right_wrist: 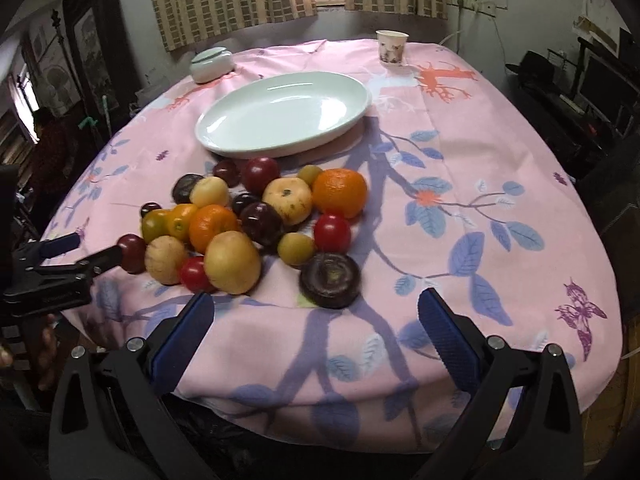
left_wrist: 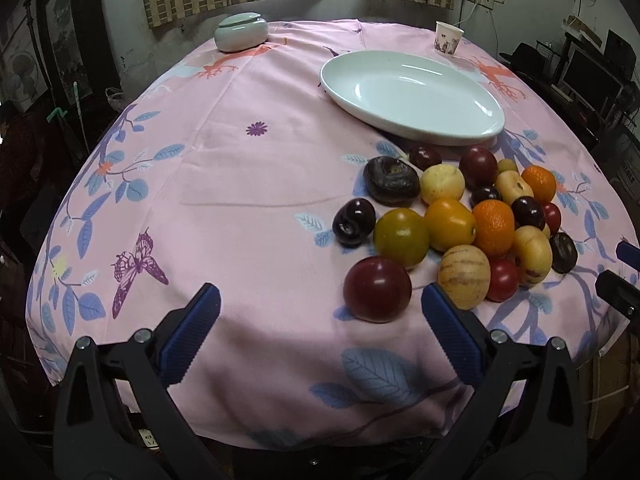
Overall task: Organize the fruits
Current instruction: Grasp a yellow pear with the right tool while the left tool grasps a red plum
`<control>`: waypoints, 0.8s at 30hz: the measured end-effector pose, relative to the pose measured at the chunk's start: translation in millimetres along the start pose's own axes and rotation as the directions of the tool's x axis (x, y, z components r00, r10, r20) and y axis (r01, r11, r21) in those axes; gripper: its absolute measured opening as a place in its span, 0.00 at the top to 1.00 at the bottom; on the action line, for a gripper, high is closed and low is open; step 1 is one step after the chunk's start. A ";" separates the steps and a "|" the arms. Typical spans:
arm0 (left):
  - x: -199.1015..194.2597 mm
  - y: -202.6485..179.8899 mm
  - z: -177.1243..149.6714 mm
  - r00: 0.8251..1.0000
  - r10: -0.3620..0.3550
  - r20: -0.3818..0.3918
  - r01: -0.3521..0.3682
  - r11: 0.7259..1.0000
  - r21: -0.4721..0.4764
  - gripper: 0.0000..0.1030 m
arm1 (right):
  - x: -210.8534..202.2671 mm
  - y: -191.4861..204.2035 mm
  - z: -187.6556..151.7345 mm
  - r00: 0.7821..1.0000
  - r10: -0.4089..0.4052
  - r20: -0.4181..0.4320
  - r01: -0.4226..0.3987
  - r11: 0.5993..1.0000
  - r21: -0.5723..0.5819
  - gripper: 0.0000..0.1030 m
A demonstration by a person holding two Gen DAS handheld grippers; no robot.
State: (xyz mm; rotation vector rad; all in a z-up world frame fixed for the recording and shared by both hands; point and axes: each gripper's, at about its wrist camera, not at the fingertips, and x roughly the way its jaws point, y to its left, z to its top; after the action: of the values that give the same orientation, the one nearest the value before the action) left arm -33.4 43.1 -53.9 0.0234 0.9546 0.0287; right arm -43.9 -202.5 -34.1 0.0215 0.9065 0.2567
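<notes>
Both grippers are hanging wide open and holding nothing: the left gripper (left_wrist: 320, 308) beside a dark red plum (left_wrist: 377, 289), the right gripper (right_wrist: 314, 314) near the fruit pile (right_wrist: 256, 220), which is lying just before the white plate (right_wrist: 224, 130).

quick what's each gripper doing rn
left gripper: open, holding nothing, dark red plum between its fingers.
right gripper: open, holding nothing.

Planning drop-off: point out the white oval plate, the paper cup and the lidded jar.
white oval plate (right_wrist: 224, 118), right wrist view, left inner rim.
paper cup (right_wrist: 392, 49), right wrist view, side wall.
lidded jar (left_wrist: 240, 36), left wrist view, body front.
</notes>
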 end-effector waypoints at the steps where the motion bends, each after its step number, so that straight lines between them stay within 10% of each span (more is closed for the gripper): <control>1: 0.8 -1.1 -1.0 1.000 0.005 -0.002 -0.005 1.000 0.007 0.02 | -0.5 11.2 0.7 1.000 0.020 0.011 -0.020 0.999 -0.036 0.05; 7: 3.2 4.8 -4.3 1.000 0.016 -0.012 -0.016 1.000 0.002 0.02 | 32.4 52.3 9.6 1.000 -0.014 -0.026 0.009 0.985 -0.175 0.54; 24: 13.6 15.3 -5.4 0.994 -0.109 -0.026 0.108 0.994 -0.022 0.02 | 41.7 48.7 5.5 0.994 -0.026 -0.102 0.012 0.990 -0.140 0.61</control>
State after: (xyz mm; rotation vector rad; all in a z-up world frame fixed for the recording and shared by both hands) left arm -30.2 58.9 -67.5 -0.0477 0.9814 -0.0620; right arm -25.4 -145.3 -56.9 -0.1306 0.9898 0.3047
